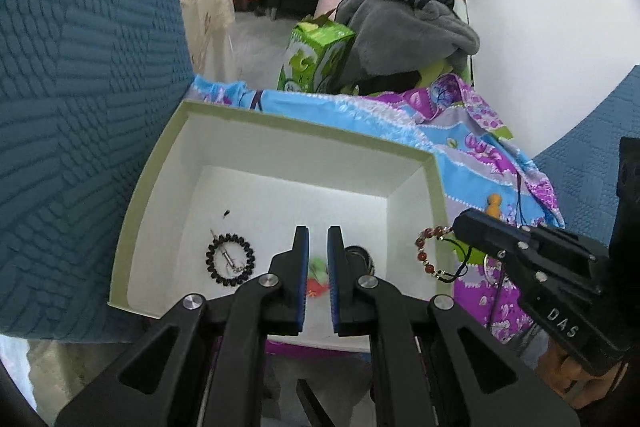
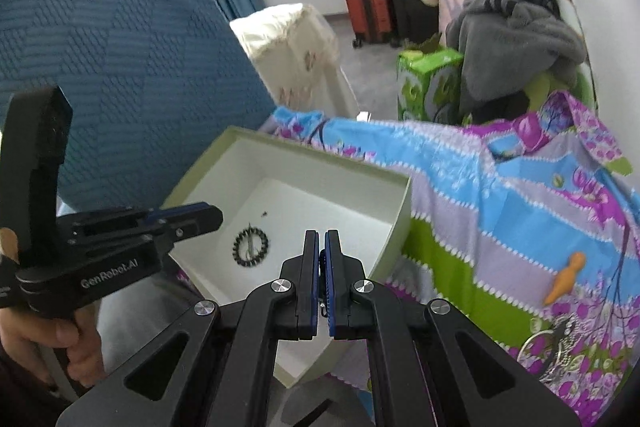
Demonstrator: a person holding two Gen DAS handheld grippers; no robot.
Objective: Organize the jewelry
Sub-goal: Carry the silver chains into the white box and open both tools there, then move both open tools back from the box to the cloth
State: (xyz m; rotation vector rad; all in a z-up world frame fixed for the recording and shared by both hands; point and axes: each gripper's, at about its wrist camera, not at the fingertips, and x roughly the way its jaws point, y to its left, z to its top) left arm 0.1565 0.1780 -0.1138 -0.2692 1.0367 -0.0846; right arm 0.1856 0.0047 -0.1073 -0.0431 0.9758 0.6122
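Note:
An open white box with green rim (image 1: 292,125) lies on a patterned cloth. Inside lie a black bead bracelet (image 1: 231,259) with a small silver piece, a green and orange trinket (image 1: 317,277) and a dark ring-like item (image 1: 360,255). My left gripper (image 1: 318,239) hovers over the box, jaws slightly apart and empty. My right gripper (image 1: 460,231) is shut on a red bead bracelet (image 1: 430,255) and holds it over the box's right rim. In the right wrist view the right gripper (image 2: 322,241) is shut, and the black bracelet (image 2: 251,247) lies in the box (image 2: 316,155).
An orange peg-shaped piece (image 2: 566,277) and silver rings (image 2: 554,345) lie on the striped cloth (image 2: 500,211) right of the box. A blue cushion (image 1: 80,107) stands to the left. A green carton (image 1: 316,57), clothes and suitcases are behind.

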